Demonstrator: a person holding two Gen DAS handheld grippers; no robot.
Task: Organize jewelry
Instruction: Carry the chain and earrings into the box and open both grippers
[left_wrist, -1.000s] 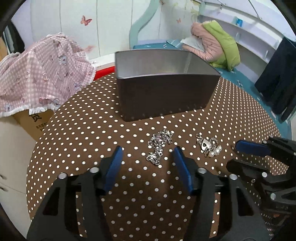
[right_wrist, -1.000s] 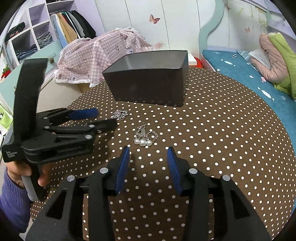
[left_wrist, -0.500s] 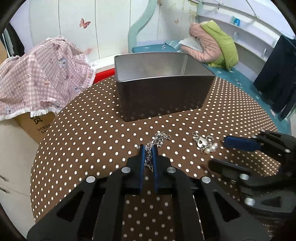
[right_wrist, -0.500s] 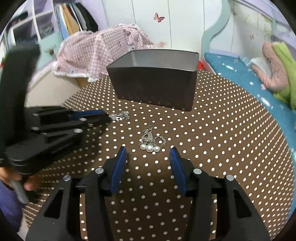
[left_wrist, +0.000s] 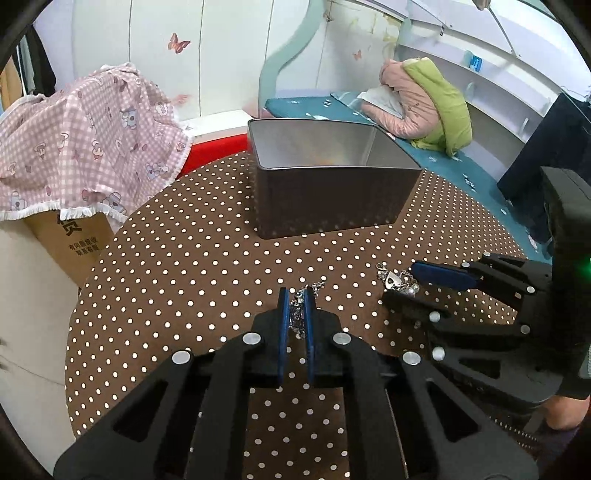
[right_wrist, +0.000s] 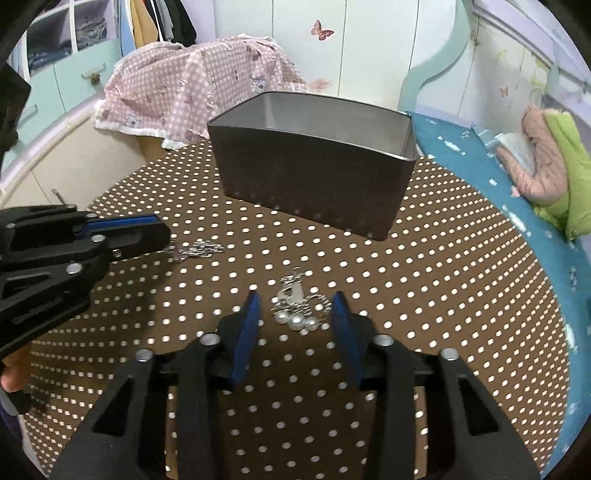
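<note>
A silver chain bracelet (left_wrist: 298, 314) lies on the brown polka-dot table (left_wrist: 184, 266). My left gripper (left_wrist: 296, 303) is shut on it; it also shows in the right wrist view (right_wrist: 199, 248), trailing from the left gripper (right_wrist: 159, 236). A pearl bracelet with a heart charm (right_wrist: 297, 308) lies between the blue pads of my open right gripper (right_wrist: 298, 306); in the left wrist view the pearl bracelet (left_wrist: 397, 280) sits at the right gripper's tips (left_wrist: 417, 282). An open dark metal box (left_wrist: 325, 177) stands behind, its inside looking empty.
A pink checked cloth (left_wrist: 85, 147) covers a cardboard box left of the table. A teal bed with a pink and green jacket (left_wrist: 424, 103) lies to the right. The round table's edge (right_wrist: 546, 295) curves close on the right.
My left gripper has closed on the silver chain bracelet. My right gripper has moved forward until its open pads sit either side of the pearl bracelet.
</note>
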